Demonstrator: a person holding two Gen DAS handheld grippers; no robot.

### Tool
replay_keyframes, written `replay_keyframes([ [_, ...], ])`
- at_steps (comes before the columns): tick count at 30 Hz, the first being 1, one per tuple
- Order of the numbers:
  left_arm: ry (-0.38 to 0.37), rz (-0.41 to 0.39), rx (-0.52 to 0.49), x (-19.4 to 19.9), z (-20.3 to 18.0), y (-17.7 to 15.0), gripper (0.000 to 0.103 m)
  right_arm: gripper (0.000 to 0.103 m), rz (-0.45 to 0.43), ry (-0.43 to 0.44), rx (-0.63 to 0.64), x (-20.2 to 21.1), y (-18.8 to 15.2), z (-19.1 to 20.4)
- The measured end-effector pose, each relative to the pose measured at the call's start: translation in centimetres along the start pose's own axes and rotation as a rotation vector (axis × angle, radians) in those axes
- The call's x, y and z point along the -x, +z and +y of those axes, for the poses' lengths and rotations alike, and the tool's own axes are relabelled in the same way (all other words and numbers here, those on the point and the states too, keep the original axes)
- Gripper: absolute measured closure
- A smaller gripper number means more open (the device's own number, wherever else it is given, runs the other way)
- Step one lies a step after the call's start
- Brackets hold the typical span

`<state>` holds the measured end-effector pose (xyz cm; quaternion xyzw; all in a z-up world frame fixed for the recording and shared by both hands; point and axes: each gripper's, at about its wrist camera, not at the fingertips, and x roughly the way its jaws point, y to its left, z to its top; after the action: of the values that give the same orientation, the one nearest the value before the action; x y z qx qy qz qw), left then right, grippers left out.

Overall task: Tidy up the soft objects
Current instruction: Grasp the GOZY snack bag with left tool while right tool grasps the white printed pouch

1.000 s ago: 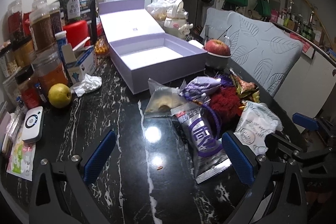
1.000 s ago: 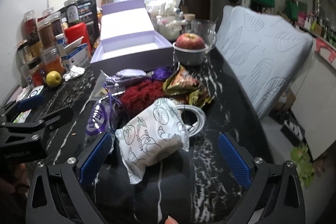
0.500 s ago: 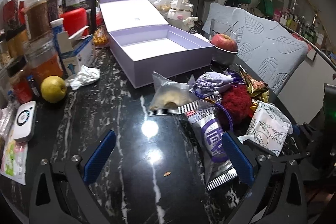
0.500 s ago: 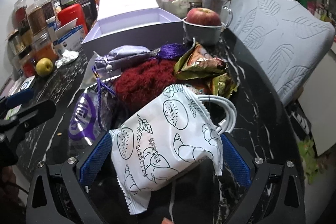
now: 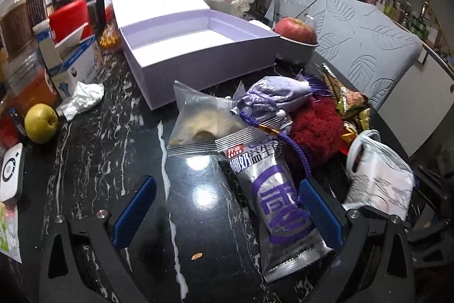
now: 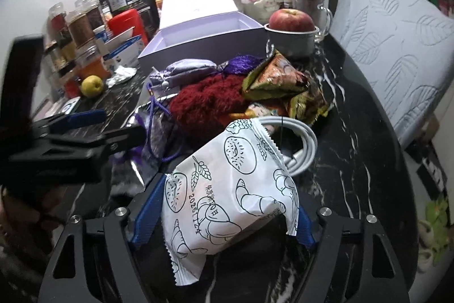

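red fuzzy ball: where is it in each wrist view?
Left wrist: red fuzzy ball right of centre, behind the silver-purple packet.
Right wrist: red fuzzy ball centre, above the white pastry bag.
Shared landmark: open lavender box, behind the pile in both.

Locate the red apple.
Right wrist view, upper centre: the red apple sits in a grey bowl, right of the open purple box, before a glass mug.

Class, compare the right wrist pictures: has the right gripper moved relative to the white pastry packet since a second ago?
Yes. The right gripper has come forward around the white pastry packet, toward the purple box; its jaws are closing with the packet between them.
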<state>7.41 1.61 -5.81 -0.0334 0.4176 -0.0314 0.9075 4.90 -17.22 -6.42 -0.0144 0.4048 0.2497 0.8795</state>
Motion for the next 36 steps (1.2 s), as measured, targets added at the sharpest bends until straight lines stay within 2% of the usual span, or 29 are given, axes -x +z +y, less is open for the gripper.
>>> replay_keyframes([
  [9,0.008,0.025,-0.007,-1.5,0.0,0.2,0.0,0.023,-0.005,-0.001,0.001,0.3,-0.1,-0.9],
  [13,-0.024,0.06,-0.008,-2.6,-0.6,0.0,0.0,0.022,-0.01,-0.004,0.021,0.1,0.0,-0.6],
  [15,0.006,0.045,-0.03,-2.8,-1.0,-0.1,0.005,0.022,-0.01,0.001,0.02,0.0,-0.1,-0.8],
  [17,0.031,0.039,-0.066,-2.8,-1.5,-0.1,0.025,0.022,-0.009,0.01,0.009,-0.2,-0.1,-1.0],
  [18,0.021,0.034,-0.079,-2.7,-1.7,-0.1,0.03,0.022,-0.009,0.013,0.004,-0.2,-0.1,-1.0],
  [20,-0.002,0.029,-0.102,-2.5,-2.1,-0.2,0.048,0.02,-0.006,0.02,-0.008,-0.4,-0.1,-1.2],
  [23,-0.026,0.034,-0.118,-2.2,-2.3,-0.4,0.059,0.022,0.003,0.031,-0.038,-0.5,0.0,-1.5],
  [28,-0.052,0.032,-0.1,-1.4,-1.6,-0.9,0.061,0.026,-0.004,0.06,-0.06,-0.2,-0.4,-1.7],
  [31,-0.051,0.033,-0.085,-0.9,-1.1,-1.3,0.062,0.033,-0.017,0.069,-0.061,0.1,-0.7,-1.4],
  [36,-0.048,0.034,-0.065,0.2,-0.6,-2.3,0.062,0.037,-0.029,0.075,-0.06,0.5,-1.2,-0.8],
])
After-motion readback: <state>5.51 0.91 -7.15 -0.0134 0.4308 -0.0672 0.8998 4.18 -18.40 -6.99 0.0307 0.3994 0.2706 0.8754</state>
